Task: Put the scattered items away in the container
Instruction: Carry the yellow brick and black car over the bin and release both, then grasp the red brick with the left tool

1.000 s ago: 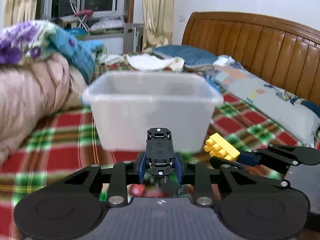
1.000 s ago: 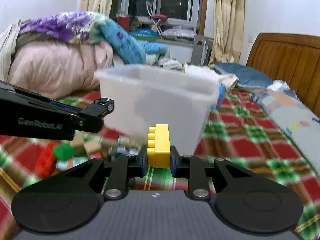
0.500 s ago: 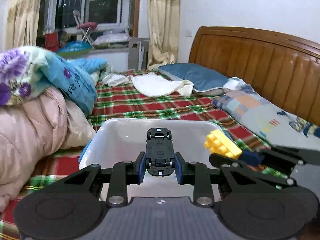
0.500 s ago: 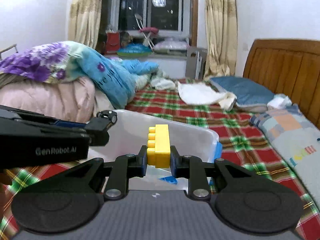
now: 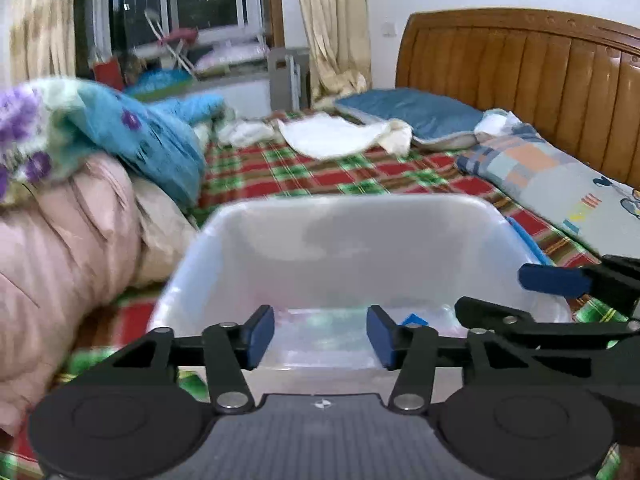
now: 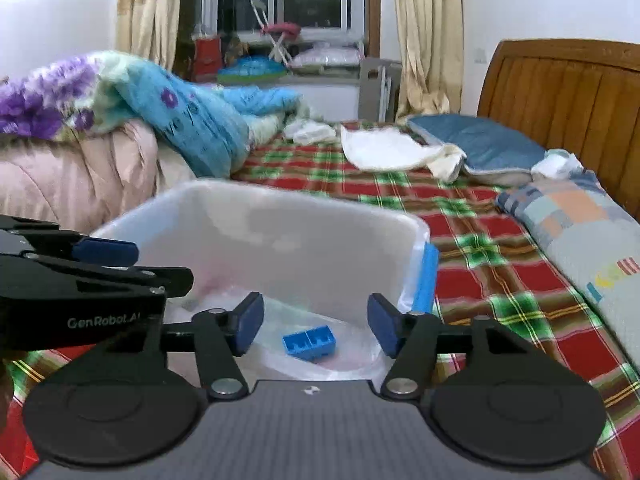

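Container (image 5: 400, 240), clear plastic bin on the plaid bed (image 6: 500, 264), sits right under both my grippers, near edge just below the fingers. Left gripper (image 5: 320, 338): fingers spread and opening, nothing between them. Right gripper (image 6: 316, 326): same, fingers spread and opening, nothing pinched. In the right wrist view a blue brick (image 6: 309, 343) lies on the bin floor near the right wall; the left wrist view shows only a blue corner of it. Other contents are hard to make out through glare and blur, so I can't tell what else has landed inside. A blue lid or clip (image 6: 425, 278) hangs on the bin's right outer side.

Risks from here, my read:
- My two grippers are close together over the bin, left one crossing the near left of the right view. Pulling back carelessly could knock them together.
- Fingers hang low over the near rim. Dragging back could catch the rim and tip or slide the light bin on soft bedding.
- Bedding is uneven, with a pink quilt (image 5: 68, 280) pressing at the left, so the bin may rock.
- No loose items show in either view, so I can't judge how much is left.
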